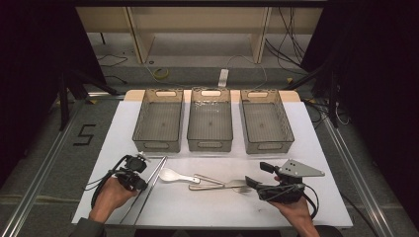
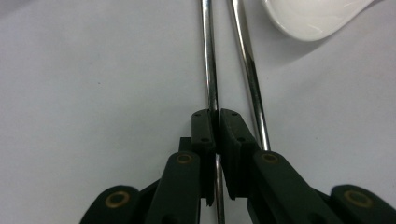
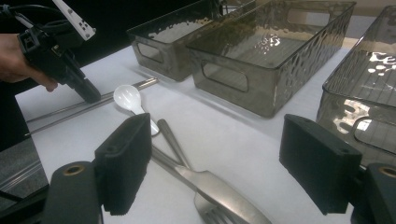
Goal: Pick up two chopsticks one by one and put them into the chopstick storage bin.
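Chopstick (image 2: 211, 70) clamped between left gripper (image 2: 216, 116) pads.

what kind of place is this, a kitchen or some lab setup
Probably a lab or recording rig, not a kitchen: a white table framed by metal rails, loose cables on the floor behind, three clear bins lined up for sorting cutlery.

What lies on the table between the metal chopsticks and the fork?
The white spoon lies between the metal chopsticks and the fork, with a pair of metal tongs beside the fork; the high view shows it.
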Tool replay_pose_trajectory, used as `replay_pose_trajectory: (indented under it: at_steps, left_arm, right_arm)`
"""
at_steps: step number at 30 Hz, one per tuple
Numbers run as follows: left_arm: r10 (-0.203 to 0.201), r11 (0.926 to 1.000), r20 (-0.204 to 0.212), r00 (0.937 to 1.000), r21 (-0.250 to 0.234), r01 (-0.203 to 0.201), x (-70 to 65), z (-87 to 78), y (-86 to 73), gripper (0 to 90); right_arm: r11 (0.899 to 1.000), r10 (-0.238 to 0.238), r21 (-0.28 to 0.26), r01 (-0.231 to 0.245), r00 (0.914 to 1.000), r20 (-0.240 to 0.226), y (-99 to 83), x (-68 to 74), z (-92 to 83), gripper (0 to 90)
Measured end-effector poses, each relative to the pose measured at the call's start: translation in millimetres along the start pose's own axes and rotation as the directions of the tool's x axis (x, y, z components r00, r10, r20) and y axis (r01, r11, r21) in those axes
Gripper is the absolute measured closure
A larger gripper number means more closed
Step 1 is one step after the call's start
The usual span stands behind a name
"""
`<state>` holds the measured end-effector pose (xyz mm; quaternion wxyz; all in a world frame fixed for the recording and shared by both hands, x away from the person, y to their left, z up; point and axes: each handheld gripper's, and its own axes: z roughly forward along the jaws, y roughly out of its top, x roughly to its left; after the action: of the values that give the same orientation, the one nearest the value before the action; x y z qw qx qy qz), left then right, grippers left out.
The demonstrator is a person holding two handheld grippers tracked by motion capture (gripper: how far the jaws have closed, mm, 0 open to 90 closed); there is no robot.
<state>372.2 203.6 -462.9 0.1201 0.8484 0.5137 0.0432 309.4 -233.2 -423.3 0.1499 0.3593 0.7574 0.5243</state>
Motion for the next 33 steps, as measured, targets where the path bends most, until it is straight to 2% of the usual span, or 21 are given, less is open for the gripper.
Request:
replay_pose_trajectory:
  at_steps: [8, 13, 17, 25, 29, 33]
  left_arm:
    - [0.0, 1.0, -0.001, 1.0, 0.004, 0.0, 1.5, -0.2, 0.1, 85.0]
    - [0.017, 0.9998, -0.037, 0.9992, 0.005, -0.017, 1.6, -1.1, -1.3, 85.3]
    - [0.026, 0.9997, -0.046, 0.9986, -0.001, -0.026, 3.5, -3.6, -2.1, 85.5]
    - [0.03, 0.9983, -0.051, 0.9983, -0.05, -0.032, 7.5, -17.3, -5.1, 85.5]
    - [0.038, 0.9962, -0.029, 0.9989, -0.077, -0.04, 7.6, -27.1, -5.4, 85.5]
    - [0.039, 0.9939, -0.025, 0.9989, -0.102, -0.041, 10.6, -34.3, -6.0, 85.4]
  right_arm:
    - [1.0, -0.004, 0.002, 0.004, 1.0, -0.001, -0.1, 0.5, 0.3, 26.3]
    - [1.0, -0.003, 0.001, 0.003, 1.0, 0.0, 0.0, 0.8, 0.2, 26.4]
    - [1.0, -0.003, 0.001, 0.003, 1.0, 0.0, 0.2, 0.9, 0.0, 26.4]
    - [1.0, -0.003, 0.0, 0.003, 1.0, -0.001, 0.2, 0.8, -0.2, 26.4]
    - [1.0, -0.002, 0.0, 0.002, 1.0, -0.001, 0.2, 0.7, 0.0, 26.4]
    - [1.0, -0.001, -0.003, 0.001, 1.0, -0.002, 0.2, 0.5, -0.3, 26.4]
